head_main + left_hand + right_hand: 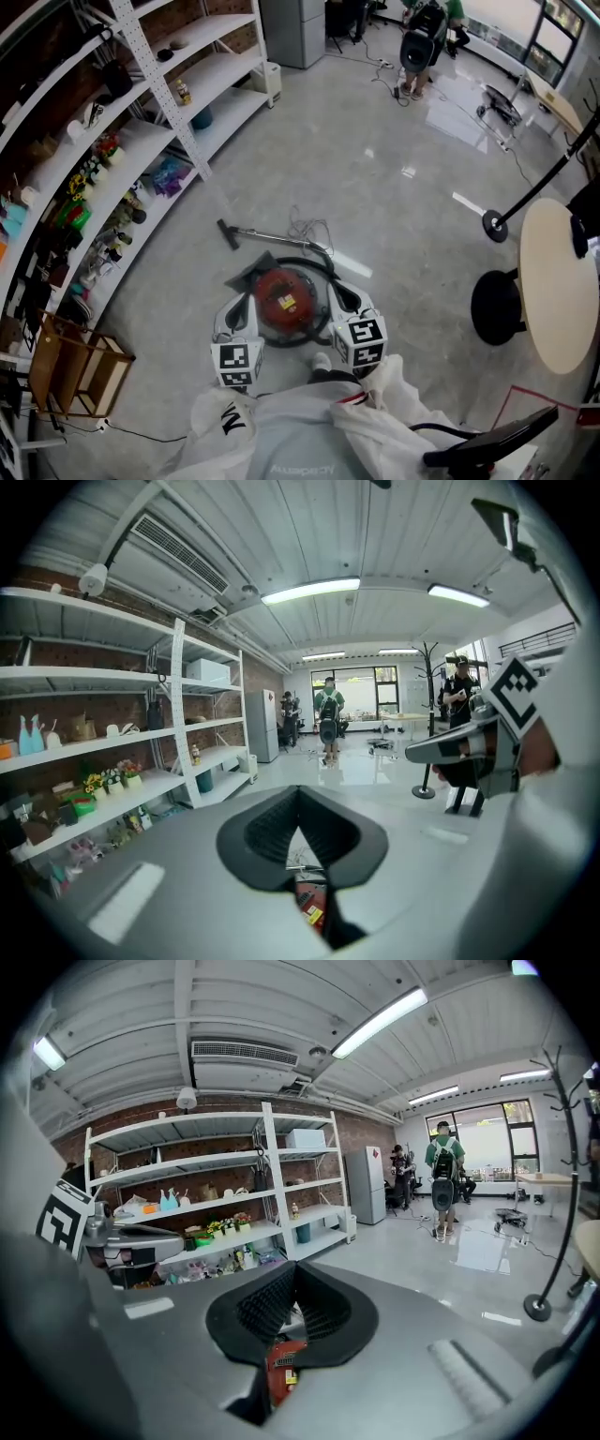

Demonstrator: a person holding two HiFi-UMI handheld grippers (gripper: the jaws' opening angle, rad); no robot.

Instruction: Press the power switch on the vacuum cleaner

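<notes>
Both pairs of jaws are pressed together with nothing held. In the left gripper view, the left gripper (pixel 300 795) shows its black pads meeting at the tip. A sliver of the red vacuum cleaner (pixel 313 907) is visible through the slit below them. The right gripper (pixel 293 1269) looks the same in its own view, pads closed, with the red shell (pixel 280 1369) and a yellow label showing underneath.

In the head view the vacuum cleaner (pixel 284 296) sits on the grey floor at lower centre of the frame, just in front of the person. One gripper is close on each side of it, neither clearly touching. Its black hose (pixel 315 267) curls round the upper right of the body. The wand (pixel 269 234) and floor head (pixel 227 232) lie just beyond, towards the shelves (pixel 141 141) at the left. A thin cord (pixel 306 226) is scribbled loosely on the floor above the hose.

I cannot pick out the power switch on the shell from any view, and that is the main risk. A closed tip could come down on the wrong spot, such as a cord-rewind button or the label, and do nothing useful. The floor looks glossy, so an off-centre push may simply roll or tip the canister away. On the right side the hose loop could catch the gripper as it moves in
</notes>
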